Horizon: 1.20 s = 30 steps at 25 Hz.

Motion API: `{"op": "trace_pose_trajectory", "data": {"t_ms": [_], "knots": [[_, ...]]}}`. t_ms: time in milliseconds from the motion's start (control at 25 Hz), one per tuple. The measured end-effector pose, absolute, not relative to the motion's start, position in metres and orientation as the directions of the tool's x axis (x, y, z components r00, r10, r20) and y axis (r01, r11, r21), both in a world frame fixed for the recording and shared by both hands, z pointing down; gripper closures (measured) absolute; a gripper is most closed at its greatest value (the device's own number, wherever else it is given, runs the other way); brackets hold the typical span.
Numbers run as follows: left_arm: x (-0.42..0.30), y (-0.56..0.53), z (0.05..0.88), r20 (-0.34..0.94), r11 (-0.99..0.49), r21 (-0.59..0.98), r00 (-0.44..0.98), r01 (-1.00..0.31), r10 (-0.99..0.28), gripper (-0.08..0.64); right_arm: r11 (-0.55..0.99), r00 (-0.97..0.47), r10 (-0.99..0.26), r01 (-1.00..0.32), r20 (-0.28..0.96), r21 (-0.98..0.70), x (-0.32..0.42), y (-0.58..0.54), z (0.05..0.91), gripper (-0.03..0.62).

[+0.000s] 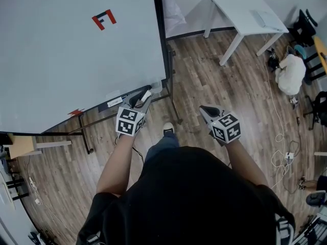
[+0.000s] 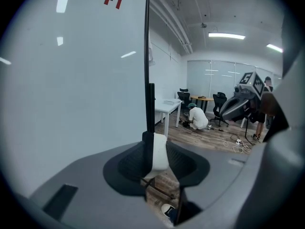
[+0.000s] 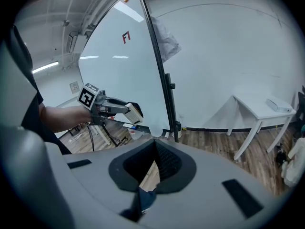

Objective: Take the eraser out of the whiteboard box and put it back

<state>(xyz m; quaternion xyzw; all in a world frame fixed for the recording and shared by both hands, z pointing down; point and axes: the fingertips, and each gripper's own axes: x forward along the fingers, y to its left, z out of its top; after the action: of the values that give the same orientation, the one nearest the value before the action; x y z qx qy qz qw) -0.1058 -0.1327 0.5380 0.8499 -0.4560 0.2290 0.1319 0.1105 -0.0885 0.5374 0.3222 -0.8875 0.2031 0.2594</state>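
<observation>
Two grippers hang by the whiteboard (image 1: 76,50): the left tongs (image 1: 145,94) pinch what looks like the eraser (image 2: 159,151) near its lower corner; the right tongs (image 1: 205,108) are pressed together, empty.

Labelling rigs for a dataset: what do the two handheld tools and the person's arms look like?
The left tool and right tool are grey with dark jaws, carrying cubes of black-and-white square markers. The person wears a black short-sleeved top.
</observation>
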Motion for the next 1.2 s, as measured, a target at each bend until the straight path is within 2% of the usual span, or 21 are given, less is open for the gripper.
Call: {"op": "trace_pose_trajectory", "data": {"t_ms": [1200], "knots": [[-0.121, -0.077, 0.545, 0.517, -0.508, 0.023, 0.445, -0.861, -0.731, 0.413, 0.74, -0.662, -0.433, -0.648, 0.612, -0.178, 0.103, -0.048, 0.544, 0.597]]}}
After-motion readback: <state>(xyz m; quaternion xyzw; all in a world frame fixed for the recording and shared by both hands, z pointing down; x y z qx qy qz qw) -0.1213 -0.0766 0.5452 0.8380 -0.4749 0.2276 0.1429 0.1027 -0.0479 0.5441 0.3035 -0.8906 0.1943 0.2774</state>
